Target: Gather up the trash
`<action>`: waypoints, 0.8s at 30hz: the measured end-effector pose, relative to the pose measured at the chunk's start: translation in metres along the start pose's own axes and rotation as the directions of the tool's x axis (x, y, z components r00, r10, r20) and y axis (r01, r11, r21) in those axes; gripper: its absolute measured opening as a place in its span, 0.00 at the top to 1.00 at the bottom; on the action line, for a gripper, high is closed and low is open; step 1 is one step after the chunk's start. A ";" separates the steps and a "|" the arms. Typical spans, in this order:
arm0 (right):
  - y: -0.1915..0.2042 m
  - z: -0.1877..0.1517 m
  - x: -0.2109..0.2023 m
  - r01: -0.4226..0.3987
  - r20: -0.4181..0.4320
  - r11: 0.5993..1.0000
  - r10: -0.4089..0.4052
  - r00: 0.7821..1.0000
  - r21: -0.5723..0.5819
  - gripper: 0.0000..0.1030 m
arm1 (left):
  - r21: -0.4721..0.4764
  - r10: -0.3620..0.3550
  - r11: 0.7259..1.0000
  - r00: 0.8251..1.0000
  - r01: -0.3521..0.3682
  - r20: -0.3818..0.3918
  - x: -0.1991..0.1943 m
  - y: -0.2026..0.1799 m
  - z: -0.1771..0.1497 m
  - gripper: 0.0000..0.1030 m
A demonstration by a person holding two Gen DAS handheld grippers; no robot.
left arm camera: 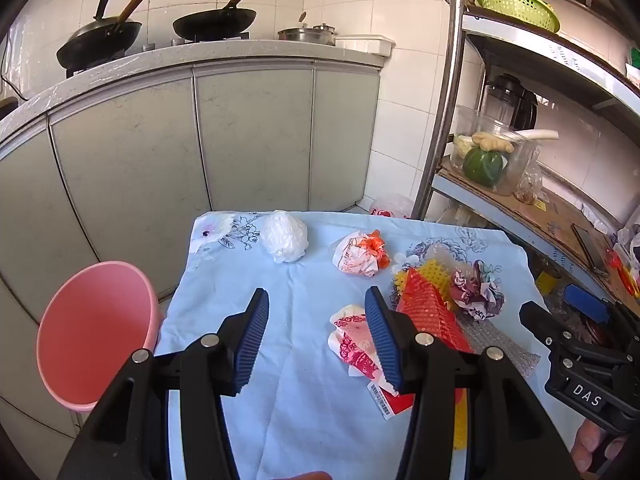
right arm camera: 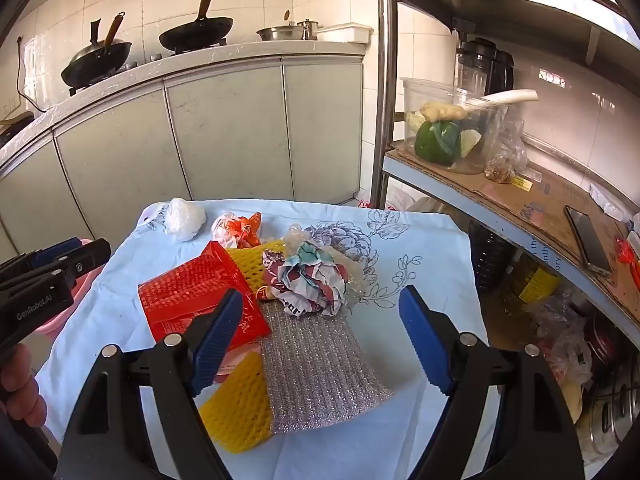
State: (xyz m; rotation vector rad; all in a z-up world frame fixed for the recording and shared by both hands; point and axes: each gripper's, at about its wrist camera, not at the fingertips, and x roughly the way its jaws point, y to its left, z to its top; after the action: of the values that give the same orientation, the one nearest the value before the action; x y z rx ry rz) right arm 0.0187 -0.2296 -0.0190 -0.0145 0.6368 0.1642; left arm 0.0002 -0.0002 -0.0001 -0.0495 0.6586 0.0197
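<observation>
Both grippers, left gripper [left arm camera: 316,332] and right gripper [right arm camera: 320,340], hover wide open and empty over scattered wrappers [right arm camera: 308,280] (pink bin [left arm camera: 92,332] waits lower left).

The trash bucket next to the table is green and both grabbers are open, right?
Not quite. The bucket beside the table is pink, not green; the left wrist view shows it clearly. The rest holds: the left gripper and the right gripper both have their jaws open, holding nothing.
</observation>
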 end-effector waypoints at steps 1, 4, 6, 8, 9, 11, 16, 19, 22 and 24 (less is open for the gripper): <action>0.000 0.000 0.000 0.000 0.000 1.000 0.000 1.000 0.000 0.22 | -0.001 -0.001 1.000 1.000 0.001 0.000 0.000 0.000 0.000 0.52; 0.000 0.000 0.000 0.000 0.001 1.000 0.000 1.000 0.001 0.22 | -0.002 0.001 1.000 1.000 -0.001 0.000 0.001 0.000 0.000 0.52; 0.000 0.000 0.001 0.001 -0.002 1.000 -0.001 1.000 0.001 0.22 | -0.003 0.002 1.000 1.000 -0.002 -0.001 0.001 0.000 0.000 0.52; -0.001 0.000 0.001 0.001 -0.001 1.000 -0.001 1.000 0.003 0.22 | -0.004 0.003 1.000 1.000 -0.003 -0.001 0.002 0.000 0.000 0.52; -0.001 0.000 0.001 0.002 -0.001 1.000 -0.002 1.000 0.003 0.22 | -0.005 0.003 1.000 1.000 -0.003 -0.001 0.002 0.000 0.001 0.52; 0.000 0.000 0.002 0.002 -0.001 1.000 -0.002 1.000 0.003 0.22 | -0.002 -0.003 1.000 1.000 0.003 0.002 0.000 0.000 0.000 0.52; -0.002 0.000 0.001 0.001 -0.001 1.000 -0.001 1.000 0.004 0.22 | -0.002 -0.004 1.000 1.000 0.004 0.004 -0.001 -0.001 -0.001 0.52; -0.002 0.000 0.001 0.002 -0.003 1.000 -0.002 1.000 0.003 0.22 | -0.002 -0.004 1.000 1.000 0.004 0.004 -0.002 -0.002 -0.001 0.52; -0.002 0.000 0.001 0.002 -0.002 1.000 -0.002 1.000 0.003 0.22 | -0.003 -0.005 1.000 1.000 0.005 0.004 -0.002 -0.002 -0.001 0.52; -0.002 0.000 0.001 0.002 -0.002 1.000 -0.002 1.000 0.003 0.22 | -0.003 -0.005 1.000 1.000 0.005 0.003 -0.002 -0.002 -0.001 0.52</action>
State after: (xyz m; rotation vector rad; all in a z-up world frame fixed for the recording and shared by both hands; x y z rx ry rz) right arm 0.0199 -0.2312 -0.0196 -0.0124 0.6388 0.1609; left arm -0.0022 -0.0022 0.0001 -0.0536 0.6550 0.0156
